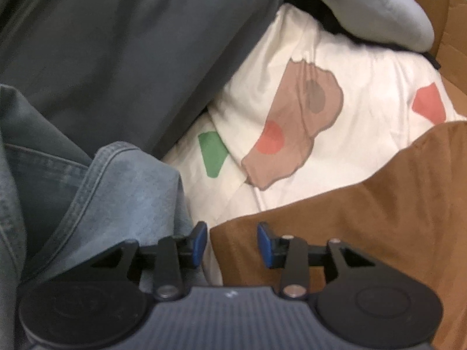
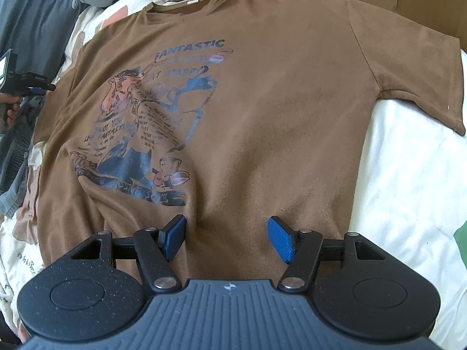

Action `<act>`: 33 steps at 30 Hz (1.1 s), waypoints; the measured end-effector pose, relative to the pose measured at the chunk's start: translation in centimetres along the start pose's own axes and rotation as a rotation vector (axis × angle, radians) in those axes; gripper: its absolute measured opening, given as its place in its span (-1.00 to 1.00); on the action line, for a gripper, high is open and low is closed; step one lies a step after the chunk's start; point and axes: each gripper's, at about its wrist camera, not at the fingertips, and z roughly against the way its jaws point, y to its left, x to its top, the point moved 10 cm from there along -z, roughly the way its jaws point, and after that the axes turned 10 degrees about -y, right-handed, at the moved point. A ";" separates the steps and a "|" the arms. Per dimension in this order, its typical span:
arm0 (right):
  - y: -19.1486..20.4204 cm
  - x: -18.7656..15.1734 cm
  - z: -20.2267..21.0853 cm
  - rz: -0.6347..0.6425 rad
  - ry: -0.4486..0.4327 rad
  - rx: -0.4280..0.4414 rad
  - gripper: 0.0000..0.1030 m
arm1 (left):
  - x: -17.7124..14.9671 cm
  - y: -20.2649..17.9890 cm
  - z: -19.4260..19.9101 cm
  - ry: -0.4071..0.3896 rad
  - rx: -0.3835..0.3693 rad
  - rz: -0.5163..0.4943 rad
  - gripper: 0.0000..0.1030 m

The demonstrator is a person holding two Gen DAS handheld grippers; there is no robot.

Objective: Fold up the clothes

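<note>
T-shirt (image 2: 262, 110) lies flat (unfolded) before us; our left gripper (image 1: 232, 243) and right gripper (image 2: 227, 237) hover open, empty.

Brown T-shirt (image 2: 262, 116) (blue print), white quilt (image 1: 335, 58) with coloured shapes

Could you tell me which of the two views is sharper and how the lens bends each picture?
Right wrist view: sharp, the print on the brown T-shirt readable, its edges bowed by the fisheye. Left wrist view: soft and smeared over the jeans and quilt, with corners darkened.
</note>
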 end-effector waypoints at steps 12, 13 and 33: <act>0.2 -0.3 -0.3 0.004 0.013 -0.009 0.32 | -0.5 0.2 -1.9 0.073 -0.025 0.067 -0.73; 0.2 -0.3 -0.2 0.003 0.013 -0.009 0.32 | -0.2 0.3 -1.7 0.074 -0.021 0.064 -0.86; -0.2 -0.3 0.1 0.003 0.003 -0.013 0.32 | 2.5 2.6 0.7 0.004 0.085 0.032 -0.62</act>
